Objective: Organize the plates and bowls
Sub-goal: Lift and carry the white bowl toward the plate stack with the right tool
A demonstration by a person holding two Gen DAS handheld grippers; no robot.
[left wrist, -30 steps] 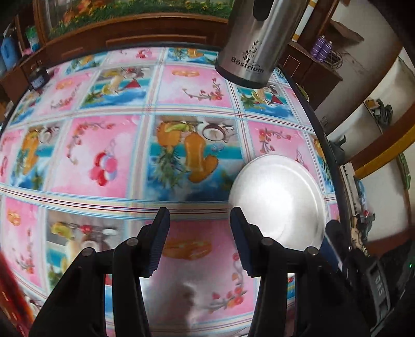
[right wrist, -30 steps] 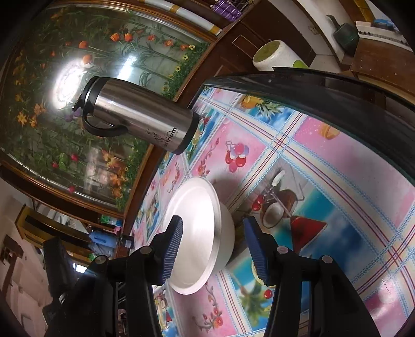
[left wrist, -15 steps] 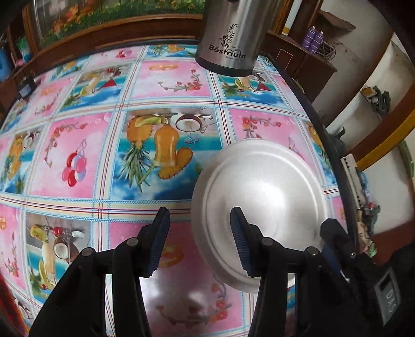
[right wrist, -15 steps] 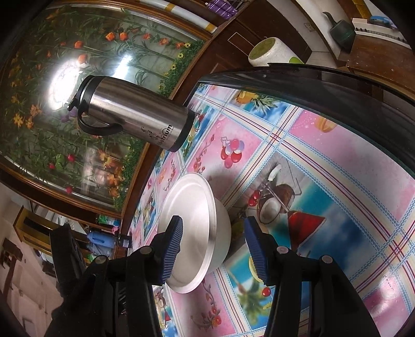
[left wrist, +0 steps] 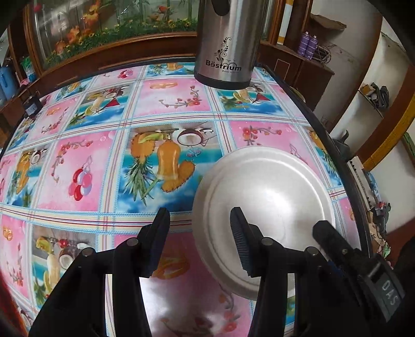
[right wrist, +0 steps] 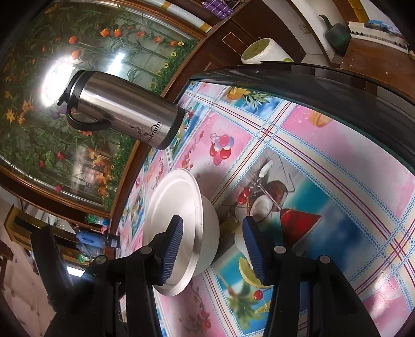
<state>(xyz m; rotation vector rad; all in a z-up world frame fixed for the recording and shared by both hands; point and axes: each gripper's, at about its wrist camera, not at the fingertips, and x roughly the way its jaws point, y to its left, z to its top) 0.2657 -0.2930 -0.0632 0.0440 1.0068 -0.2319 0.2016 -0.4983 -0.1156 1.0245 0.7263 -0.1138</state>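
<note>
Left wrist view first: we see the flowered wall panel (left wrist: 103, 23) at the far left behind the desk (left wrist: 77, 160), which is covered in a pink and blue fruit print. Our left tool (left wrist: 199, 242) hangs above that print with its fingers apart and nothing between them. Its right finger (left wrist: 240, 241) overlaps the near left rim of the plate (left wrist: 264, 197), and we cannot tell whether it touches. That silver plate sits upside down on a bowl at the right side of the desk, close to the dark edge. Behind it stands 1 steel flask (left wrist: 227, 44) marked Bestrium. Further right, the black tip of our right tool (left wrist: 332, 241) shows beside the plate.

Right wrist view: the flask (right wrist: 122, 111) appears at the left, then the plate (right wrist: 176, 207) over the white bowl (right wrist: 210, 233). Our right tool (right wrist: 212, 250) straddles the bowl's near side, its jaws closing, the pads not yet pressing.
</note>
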